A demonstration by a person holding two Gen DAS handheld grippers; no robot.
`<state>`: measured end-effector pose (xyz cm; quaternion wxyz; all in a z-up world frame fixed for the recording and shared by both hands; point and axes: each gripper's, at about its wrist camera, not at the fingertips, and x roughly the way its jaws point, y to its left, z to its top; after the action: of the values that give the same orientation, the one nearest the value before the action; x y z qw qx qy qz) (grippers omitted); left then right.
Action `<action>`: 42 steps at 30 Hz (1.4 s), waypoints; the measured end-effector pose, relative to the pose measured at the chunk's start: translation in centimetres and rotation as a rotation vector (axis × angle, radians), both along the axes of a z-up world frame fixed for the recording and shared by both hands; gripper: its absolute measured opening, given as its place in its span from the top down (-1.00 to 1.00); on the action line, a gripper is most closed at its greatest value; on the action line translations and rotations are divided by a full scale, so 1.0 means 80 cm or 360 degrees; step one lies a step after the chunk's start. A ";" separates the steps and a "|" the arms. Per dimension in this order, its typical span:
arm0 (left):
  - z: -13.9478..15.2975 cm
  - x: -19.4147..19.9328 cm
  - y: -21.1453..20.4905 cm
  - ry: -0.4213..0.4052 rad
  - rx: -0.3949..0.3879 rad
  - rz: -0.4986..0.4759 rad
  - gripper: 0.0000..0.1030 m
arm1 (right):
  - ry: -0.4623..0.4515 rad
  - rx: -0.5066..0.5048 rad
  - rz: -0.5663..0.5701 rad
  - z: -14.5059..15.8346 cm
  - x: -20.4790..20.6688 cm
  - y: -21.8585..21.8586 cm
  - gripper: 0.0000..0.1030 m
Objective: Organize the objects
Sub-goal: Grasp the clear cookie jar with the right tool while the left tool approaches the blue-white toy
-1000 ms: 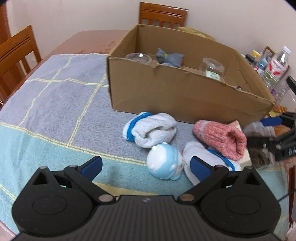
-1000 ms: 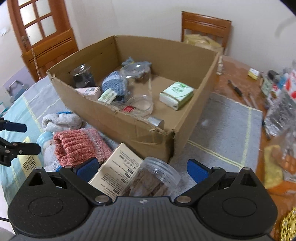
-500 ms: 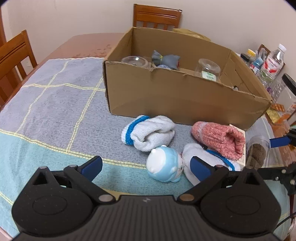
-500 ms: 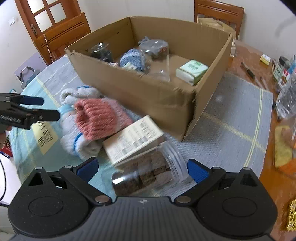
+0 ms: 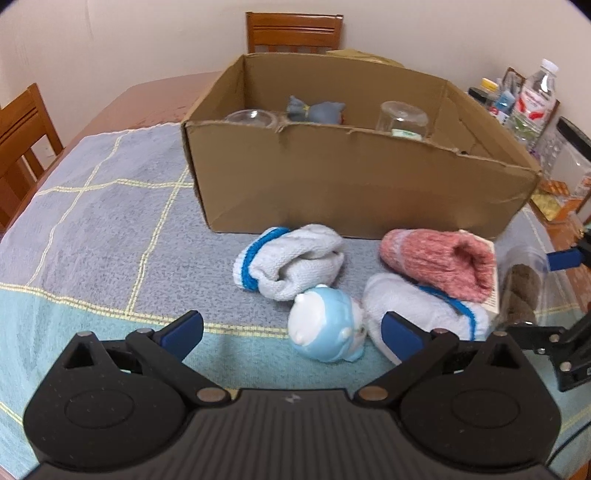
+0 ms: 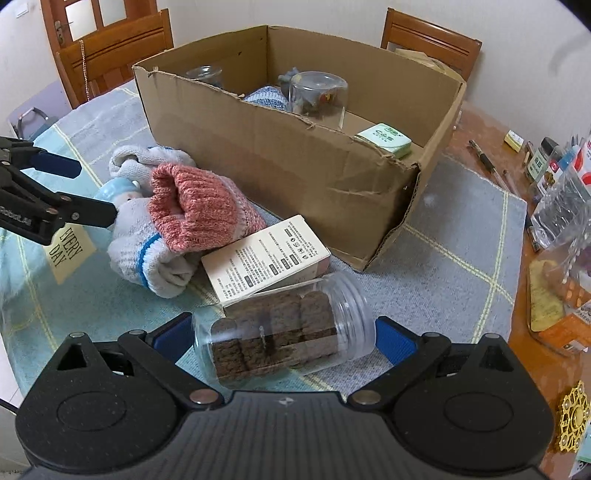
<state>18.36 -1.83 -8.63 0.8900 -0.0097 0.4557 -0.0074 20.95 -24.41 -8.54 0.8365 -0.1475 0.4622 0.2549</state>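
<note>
A cardboard box stands on the cloth-covered table with jars and small items inside. In front of it lie a white-and-blue sock roll, a pink knitted sock roll, another white sock roll, a blue-and-white figurine and a white carton. My left gripper is open just before the figurine. My right gripper is open around a clear plastic jar of brown blocks lying on its side.
Wooden chairs stand behind the table and another chair at its left. Bottles and clutter crowd the table's right side. A yellow note lies on the cloth.
My right gripper has pulled back and lowered so the jar now lies between its fingers. The left view has drawn back slightly from the box.
</note>
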 end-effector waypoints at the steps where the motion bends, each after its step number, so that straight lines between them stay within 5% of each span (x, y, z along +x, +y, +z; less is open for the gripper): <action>1: -0.003 0.001 0.000 0.0012 0.0030 0.0006 -0.99 | -0.0001 0.0002 -0.0004 0.000 0.000 0.000 -1.00; 16: -0.008 -0.015 0.010 0.0007 0.0169 -0.0102 -0.99 | 0.0004 -0.0026 0.0001 -0.006 -0.003 0.000 -1.00; 31: -0.032 -0.020 -0.008 0.0009 0.0145 -0.0214 -0.98 | 0.0063 -0.0034 0.0091 -0.035 0.003 -0.007 -1.00; 36: -0.036 -0.015 -0.009 -0.0015 0.0144 -0.0202 -0.92 | -0.0005 0.0012 0.0111 -0.039 -0.006 -0.014 -1.00; 42: -0.033 -0.016 -0.010 -0.0062 0.0106 -0.0204 -0.59 | -0.0017 0.0022 0.0110 -0.042 -0.011 -0.019 -1.00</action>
<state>17.11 -2.60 -11.26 0.8963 0.0493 0.4379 -0.0494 20.07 -25.93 -11.90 0.8306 -0.1589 0.4506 0.2861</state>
